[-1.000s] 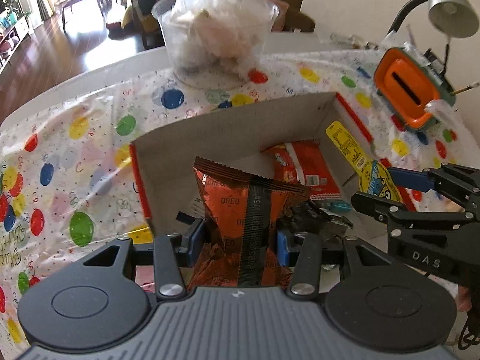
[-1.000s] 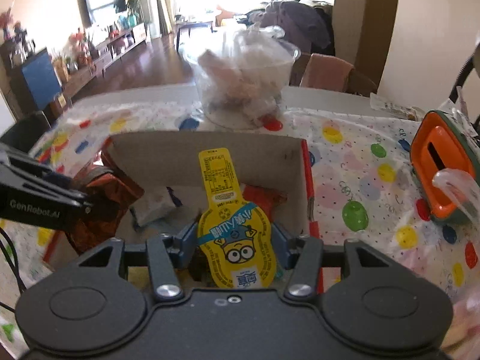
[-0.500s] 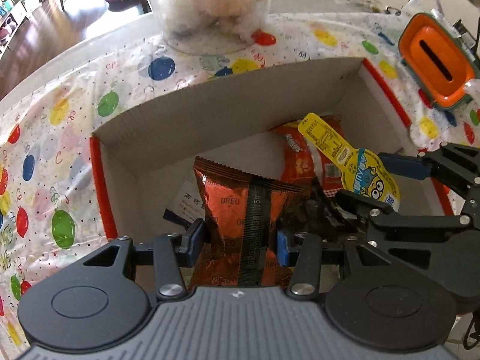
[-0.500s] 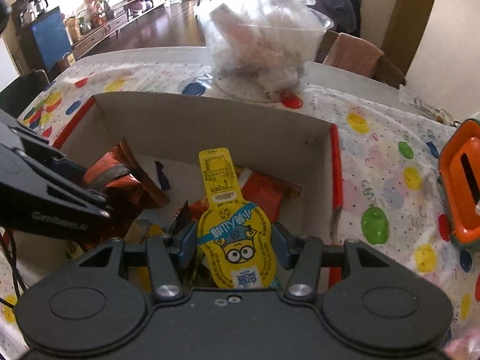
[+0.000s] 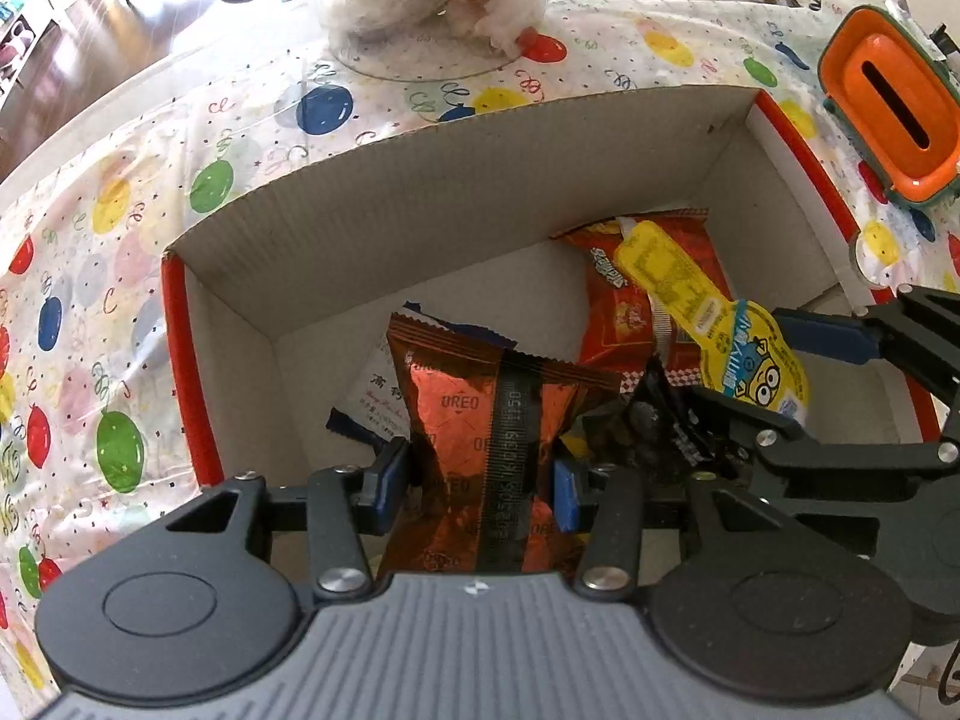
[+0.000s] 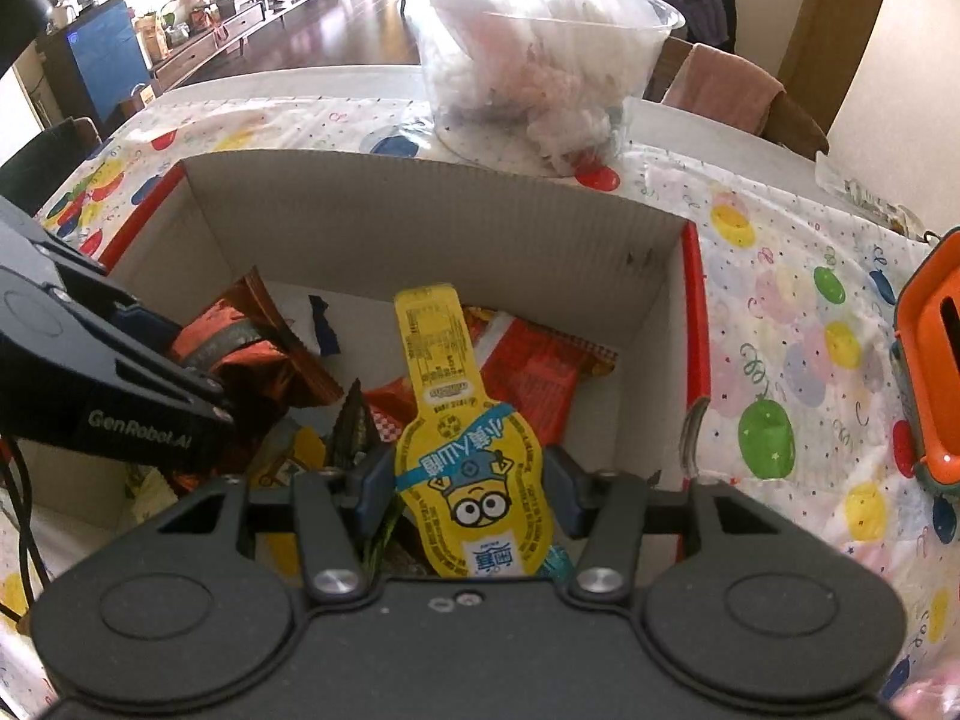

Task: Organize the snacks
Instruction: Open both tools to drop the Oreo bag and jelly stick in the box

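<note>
Corrugated cardboard fills more of both views than a second ago: the red-edged box (image 5: 456, 138) has drawn closer, and both claws, which hung above its near rim, now reach down inside its walls. The clear tub of crumpled white wrapping (image 6: 540, 72) has slid toward the top edge of the left view.

The left claw (image 5: 477, 483) is pinched on the copper-orange foil Oreo packet (image 5: 492, 414), its blue pads pressing the packet's lower half so the foil creases inward at the waist. The packet stands upright with its serrated top edge toward the far wall, over the box floor at the left side. The grip looks the same as before.

The right claw (image 6: 468, 495) is pressed against the wide rounded end of the yellow Minion snack pouch (image 6: 465, 456); the pouch's narrow neck points at the far wall. The pouch is flat, glossy and bottle-shaped, with a blue band across it.

Beneath the two held snacks lie a red crinkled packet (image 5: 624, 312) and a white wrapper with dark blue ends (image 5: 378, 396) on the box floor. The box sits on a surface covered by a glossy balloon-print cloth (image 5: 90, 276). An orange rounded holder with a dark slot (image 5: 888, 96) stands apart from the box on the right.
</note>
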The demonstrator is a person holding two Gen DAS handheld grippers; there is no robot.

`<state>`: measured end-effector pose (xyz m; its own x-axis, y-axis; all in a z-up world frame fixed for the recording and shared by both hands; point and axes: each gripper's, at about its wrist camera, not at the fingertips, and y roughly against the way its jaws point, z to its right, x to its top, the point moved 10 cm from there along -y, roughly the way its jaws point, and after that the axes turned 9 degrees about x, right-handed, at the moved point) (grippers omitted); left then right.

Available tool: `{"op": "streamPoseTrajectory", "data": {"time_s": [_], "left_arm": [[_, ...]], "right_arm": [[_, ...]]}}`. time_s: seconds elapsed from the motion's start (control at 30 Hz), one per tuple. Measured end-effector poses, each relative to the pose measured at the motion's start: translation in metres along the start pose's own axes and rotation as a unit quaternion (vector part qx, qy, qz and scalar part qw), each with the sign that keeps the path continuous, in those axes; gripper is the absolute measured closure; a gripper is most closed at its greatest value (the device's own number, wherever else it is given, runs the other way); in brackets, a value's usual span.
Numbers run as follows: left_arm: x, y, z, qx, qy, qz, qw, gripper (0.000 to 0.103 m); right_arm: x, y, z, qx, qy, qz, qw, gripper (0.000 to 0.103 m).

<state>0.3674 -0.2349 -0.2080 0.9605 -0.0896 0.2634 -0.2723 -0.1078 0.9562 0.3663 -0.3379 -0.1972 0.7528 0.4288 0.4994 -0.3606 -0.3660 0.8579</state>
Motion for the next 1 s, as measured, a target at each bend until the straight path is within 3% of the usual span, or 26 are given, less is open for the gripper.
{"op": "streamPoseTrajectory", "data": {"time_s": [0.57, 0.73, 0.87, 1.0], "left_arm": [[-0.011, 0.050, -0.008, -0.039, 0.009, 0.083, 0.9957, 0.040], [-0.019, 0.071, -0.019, -0.042, 0.012, 0.118, 0.9921, 0.035], [-0.026, 0.090, -0.033, -0.032, 0.020, 0.155, 0.9872, 0.031], [-0.033, 0.106, -0.044, -0.031, 0.027, 0.183, 0.9823, 0.029]], "right_arm": [[-0.004, 0.041, -0.018, 0.018, -0.025, 0.049, 0.998, 0.035], [-0.002, 0.063, -0.027, 0.028, -0.036, 0.080, 0.996, 0.022], [0.000, 0.083, -0.036, 0.031, -0.039, 0.110, 0.993, 0.019], [0.003, 0.104, -0.047, 0.035, -0.042, 0.148, 0.988, 0.002]]}}
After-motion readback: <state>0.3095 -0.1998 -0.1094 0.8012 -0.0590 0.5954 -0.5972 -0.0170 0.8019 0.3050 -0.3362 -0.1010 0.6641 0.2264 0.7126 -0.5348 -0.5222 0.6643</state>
